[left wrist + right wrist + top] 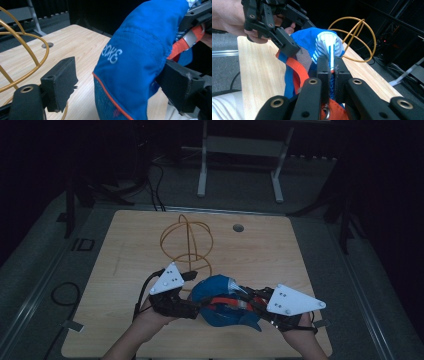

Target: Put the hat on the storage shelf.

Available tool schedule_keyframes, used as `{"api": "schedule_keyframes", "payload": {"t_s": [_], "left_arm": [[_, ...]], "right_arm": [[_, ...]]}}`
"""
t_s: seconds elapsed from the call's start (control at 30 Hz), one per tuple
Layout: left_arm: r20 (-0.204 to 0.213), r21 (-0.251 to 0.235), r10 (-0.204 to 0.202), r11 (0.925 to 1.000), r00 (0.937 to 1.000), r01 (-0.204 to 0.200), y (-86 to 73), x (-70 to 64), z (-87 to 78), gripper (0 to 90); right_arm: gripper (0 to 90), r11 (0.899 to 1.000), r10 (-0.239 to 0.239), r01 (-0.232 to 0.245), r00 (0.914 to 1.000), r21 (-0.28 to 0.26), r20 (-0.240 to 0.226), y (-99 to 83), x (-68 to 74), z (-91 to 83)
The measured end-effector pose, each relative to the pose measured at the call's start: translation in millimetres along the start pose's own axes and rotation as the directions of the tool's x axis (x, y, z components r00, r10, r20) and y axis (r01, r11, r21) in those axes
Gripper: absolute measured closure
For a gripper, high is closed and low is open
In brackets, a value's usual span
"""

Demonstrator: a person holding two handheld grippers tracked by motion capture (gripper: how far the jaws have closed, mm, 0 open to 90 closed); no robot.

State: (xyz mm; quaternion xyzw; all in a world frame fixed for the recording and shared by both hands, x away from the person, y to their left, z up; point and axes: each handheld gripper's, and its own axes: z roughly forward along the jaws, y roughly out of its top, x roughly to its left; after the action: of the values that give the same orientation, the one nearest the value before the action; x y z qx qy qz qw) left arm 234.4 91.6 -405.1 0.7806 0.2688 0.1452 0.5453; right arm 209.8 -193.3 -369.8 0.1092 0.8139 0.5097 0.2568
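Above the wooden table (125, 270), near its front edge, a blue cap (220, 302) hangs between two grippers, a gold wire stand (187, 242) behind it. The right gripper (331, 75) is clamped on the cap's striped fabric; the left gripper (117, 82) stands open around the crown. The left gripper view shows mirrored white embroidery, unreadable.

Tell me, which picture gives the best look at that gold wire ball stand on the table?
The high view: the gold wire stand appears whole there, upright on the table beyond the blue cap. The right gripper view catches its upper hoops behind the cap; the left gripper view shows a few curved wires at its edge.
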Motion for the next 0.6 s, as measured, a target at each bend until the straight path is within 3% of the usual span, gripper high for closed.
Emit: {"api": "schedule_keyframes", "payload": {"t_s": [0.03,0.07,0.13,0.2,0.37,0.43,0.6], "left_arm": [[0.0,0.0,0.0,1.0,1.0,0.0,0.0,0.0,0.0,22.2],[0.027,0.007,-0.004,1.0,0.9996,0.004,-1.3,0.4,2.9,22.2],[0.047,0.021,0.008,0.9997,0.9989,-0.009,-2.2,-1.4,6.8,38.6],[0.04,0.027,0.018,0.9995,0.999,-0.019,-2.1,-3.3,9.2,46.3],[-0.021,0.044,0.025,0.9988,0.9995,-0.024,0.7,-8.2,14.2,76.5],[-0.049,0.05,0.047,0.9978,0.9977,-0.045,2.6,-12.9,16.6,87.2],[-0.134,0.038,0.116,0.993,0.9843,-0.112,9.0,-19.8,17.6,88.9]], "right_arm": [[86.2,1.0,0.0,0.0,1.0,0.0,0.0,0.0,0.0,0.0],[86.2,1.0,0.005,-0.005,1.0,0.001,-0.003,-0.8,0.3,0.8],[86.2,1.0,0.005,-0.005,1.0,0.006,-0.003,-2.8,1.0,3.3],[86.1,1.0,0.005,-0.005,1.0,0.01,-0.004,-3.5,1.3,4.2],[86.1,1.0,0.013,-0.013,0.9999,0.014,0.002,-6.0,1.3,4.9],[86.1,1.0,0.013,-0.013,0.9999,0.02,0.002,-7.4,3.1,5.9],[86.0,1.0,0.017,-0.017,0.9998,0.013,0.013,-6.9,6.5,3.5]]}}
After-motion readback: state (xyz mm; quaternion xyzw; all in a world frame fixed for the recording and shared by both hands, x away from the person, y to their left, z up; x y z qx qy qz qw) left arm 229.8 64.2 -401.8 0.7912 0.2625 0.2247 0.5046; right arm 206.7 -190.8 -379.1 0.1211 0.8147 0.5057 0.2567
